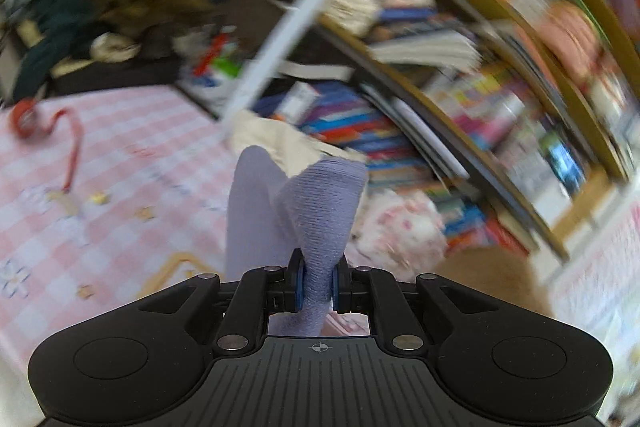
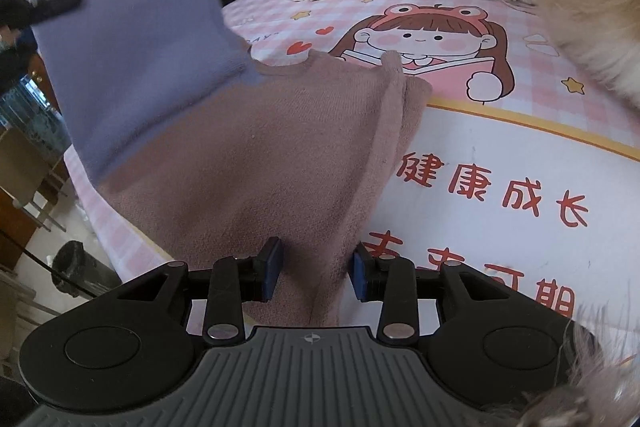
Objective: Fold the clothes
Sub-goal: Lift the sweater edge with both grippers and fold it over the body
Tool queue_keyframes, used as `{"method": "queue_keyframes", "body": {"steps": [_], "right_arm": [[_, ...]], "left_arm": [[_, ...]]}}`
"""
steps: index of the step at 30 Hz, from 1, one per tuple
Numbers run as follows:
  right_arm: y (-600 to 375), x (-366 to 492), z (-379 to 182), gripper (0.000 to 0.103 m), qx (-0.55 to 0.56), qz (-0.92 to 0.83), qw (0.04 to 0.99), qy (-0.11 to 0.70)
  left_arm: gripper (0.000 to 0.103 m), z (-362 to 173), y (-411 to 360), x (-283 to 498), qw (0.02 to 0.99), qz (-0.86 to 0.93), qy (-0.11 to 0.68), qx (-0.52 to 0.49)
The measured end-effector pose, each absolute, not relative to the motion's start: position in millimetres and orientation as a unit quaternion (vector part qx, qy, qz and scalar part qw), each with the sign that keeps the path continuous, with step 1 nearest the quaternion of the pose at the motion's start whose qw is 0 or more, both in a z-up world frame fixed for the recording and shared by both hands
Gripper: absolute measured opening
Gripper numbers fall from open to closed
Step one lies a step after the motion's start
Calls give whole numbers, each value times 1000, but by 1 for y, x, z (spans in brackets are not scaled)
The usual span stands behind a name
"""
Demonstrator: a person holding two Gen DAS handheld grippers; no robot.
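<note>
Pinching tight, the left gripper (image 1: 318, 285) has a bunch of the purple sleeve (image 1: 320, 211) squeezed between its blue pads (image 1: 299, 285), and the cloth stands up in front of it like a little tube. In the right wrist view that same purple part (image 2: 124, 67) is lifted high on the left side, with the dark tip of the left gripper (image 2: 56, 3) poking at its top edge. The right gripper (image 2: 318, 273) is spread wide and holds nothing; its two blue pads sit one on each side of the near edge of the pinky-brown part of the sweater (image 2: 260, 167), which lies flat on the pink checked bed sheet (image 2: 500, 147). The sweater runs straight away from the right gripper, towards the cartoon girl (image 2: 420, 39) printed on the sheet. The purple part hangs up and off to the left of the body, so I think it needs to swing right to land on the flat part. The left gripper has that job, since it holds the cloth. The right one is nearer the flat body and could press it down.
</note>
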State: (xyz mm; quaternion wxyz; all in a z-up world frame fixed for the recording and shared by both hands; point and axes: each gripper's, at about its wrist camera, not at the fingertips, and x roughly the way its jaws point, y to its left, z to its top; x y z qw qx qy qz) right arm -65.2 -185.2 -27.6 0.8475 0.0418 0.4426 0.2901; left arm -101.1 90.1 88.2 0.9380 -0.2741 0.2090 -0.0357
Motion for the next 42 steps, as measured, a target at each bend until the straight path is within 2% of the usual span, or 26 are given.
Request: {"method": "queue_keyframes", "body": {"steps": [4, 8, 12, 16, 20, 25, 28, 34, 36, 42], "right_arm": [[-188, -64, -29, 34, 54, 291, 845, 445], [-195, -62, -31, 36, 74, 298, 839, 450], [-210, -60, -31, 35, 113, 292, 831, 460], [-226, -61, -29, 37, 140, 279, 831, 461], [-241, -65, -20, 44, 167, 268, 838, 446], [-253, -66, -11, 47, 171, 243, 851, 432], [-255, -65, -10, 48, 176, 243, 850, 432], [-248, -69, -11, 52, 145, 245, 853, 437], [-247, -69, -12, 52, 144, 245, 852, 440], [-252, -68, -10, 53, 159, 237, 854, 434]], "left_arm": [[12, 80, 26, -102, 947, -98, 263, -155], [18, 34, -34, -96, 918, -141, 371, 16], [20, 7, -59, -103, 903, -147, 385, 124], [26, 7, -54, -103, 903, -149, 389, 101], [42, 13, -51, -101, 903, -159, 393, 74], [44, 40, -43, -107, 908, -183, 375, 25], [55, 60, -25, -115, 916, -197, 347, -40], [56, 92, 9, -124, 926, -183, 294, -147], [59, 97, 20, -124, 937, -155, 274, -151], [58, 56, 27, -103, 934, -79, 331, -109]]}}
